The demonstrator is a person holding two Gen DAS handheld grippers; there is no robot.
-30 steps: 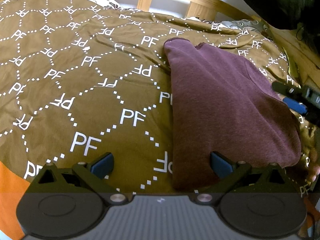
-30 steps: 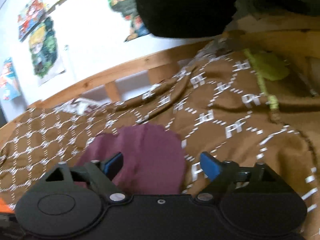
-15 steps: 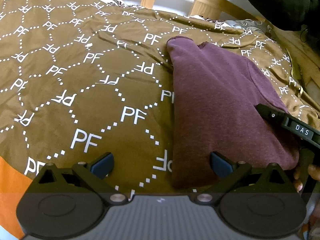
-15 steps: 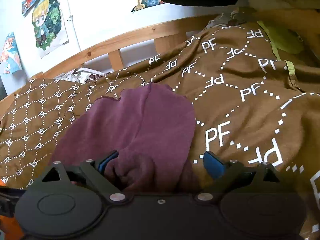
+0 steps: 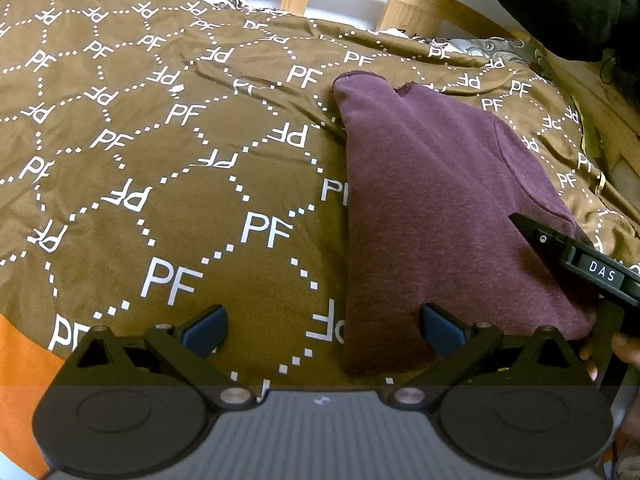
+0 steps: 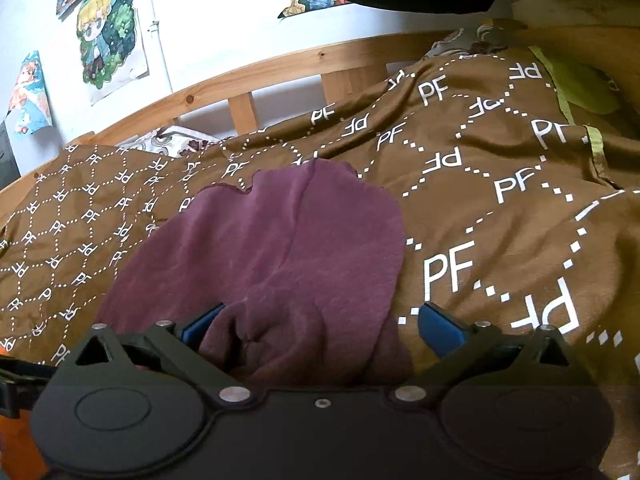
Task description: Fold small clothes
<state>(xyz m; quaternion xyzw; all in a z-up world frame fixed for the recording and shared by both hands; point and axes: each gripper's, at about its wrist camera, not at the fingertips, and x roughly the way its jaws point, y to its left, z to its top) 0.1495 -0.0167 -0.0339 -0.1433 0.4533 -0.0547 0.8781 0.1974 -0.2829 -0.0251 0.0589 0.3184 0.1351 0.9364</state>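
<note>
Nearest the left wrist camera, the left gripper (image 5: pixel 322 328) stood with its jaws spread wide and nothing pinched; its left blue pad hung over the brown bedspread (image 5: pixel 160 184), its right pad over the near left corner of the purple garment (image 5: pixel 436 208). The garment lay folded flat on the bedspread, to the right of that view's middle, its long axis running from the near edge by the grippers away toward the wooden bed rail (image 5: pixel 404 8). Its narrower, rounded end pointed to the far side, leaning slightly left, and its broader end lay near. At the near right corner the right gripper (image 6: pixel 318 328) lay low over the cloth, one black finger (image 5: pixel 568 252) showing across the garment in the left view. In the right wrist view its jaws were opening, with a bunched fold of the purple cloth lying between the blue pads, the right pad standing clear of it over the bedspread, so nothing was clamped. Beyond the garment the bedspread ran on to the rail, and behind it posters (image 6: pixel 108 32) hung on a white wall.
</note>
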